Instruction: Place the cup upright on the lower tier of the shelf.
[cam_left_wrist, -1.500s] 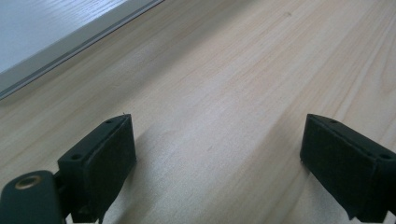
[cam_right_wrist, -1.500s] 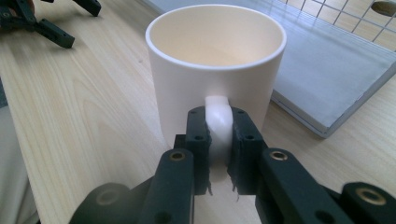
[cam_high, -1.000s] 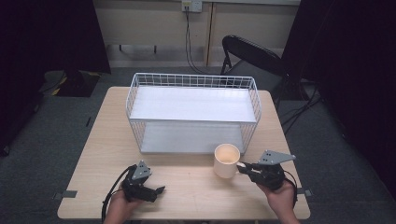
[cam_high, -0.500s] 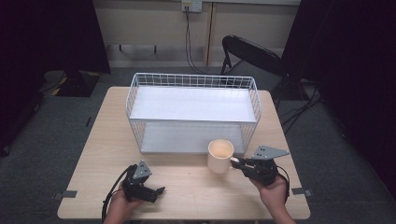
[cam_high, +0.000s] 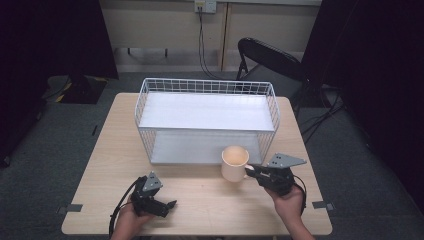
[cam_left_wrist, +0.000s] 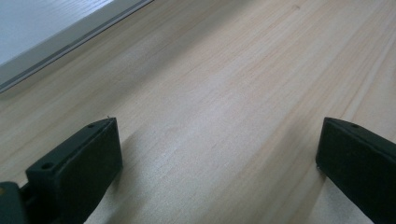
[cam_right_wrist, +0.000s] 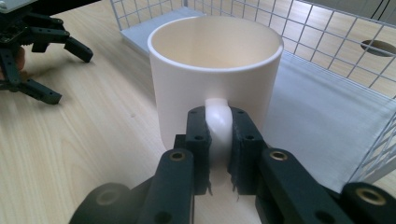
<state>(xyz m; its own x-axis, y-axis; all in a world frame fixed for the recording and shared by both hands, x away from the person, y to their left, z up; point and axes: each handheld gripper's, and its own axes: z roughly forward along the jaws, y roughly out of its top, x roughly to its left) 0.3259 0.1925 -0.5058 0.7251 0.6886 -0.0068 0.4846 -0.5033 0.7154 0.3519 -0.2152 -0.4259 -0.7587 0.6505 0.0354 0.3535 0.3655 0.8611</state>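
The mug (cam_right_wrist: 215, 74) is the reference for all positions below. It is seen upright on the table (cam_high: 200, 200), just in front of the open front of the wire basket (cam_high: 206, 87), toward the basket's right end as the high view shows it. Whether its base rests on the wood or is lifted slightly clear cannot be told.

The right gripper (cam_high: 252, 172) is pressed together on the mug's handle (cam_right_wrist: 218, 122). In the right gripper view both pads (cam_right_wrist: 198, 135) are seen clamped against the sides of the handle loop, with the mug body directly ahead of the jaws. The gripper's long axis is thus aligned level with the tabletop, running through the handle toward the mug wall, and the handle is turned toward the holding hand.

The left gripper (cam_high: 167, 206) is held well apart from the mug, to its left and nearer the table's front edge. Its jaws are spread wide over bare wood, with nothing between them.

The basket lies directly beyond the mug, on the far side from the right gripper. A placement on the basket's lower shelf (cam_right_wrist: 299, 100) is judged to require a push along the gripper's own axis, with the rim kept below the upper shelf (cam_high: 207, 111). The right hand alone is positioned for this.
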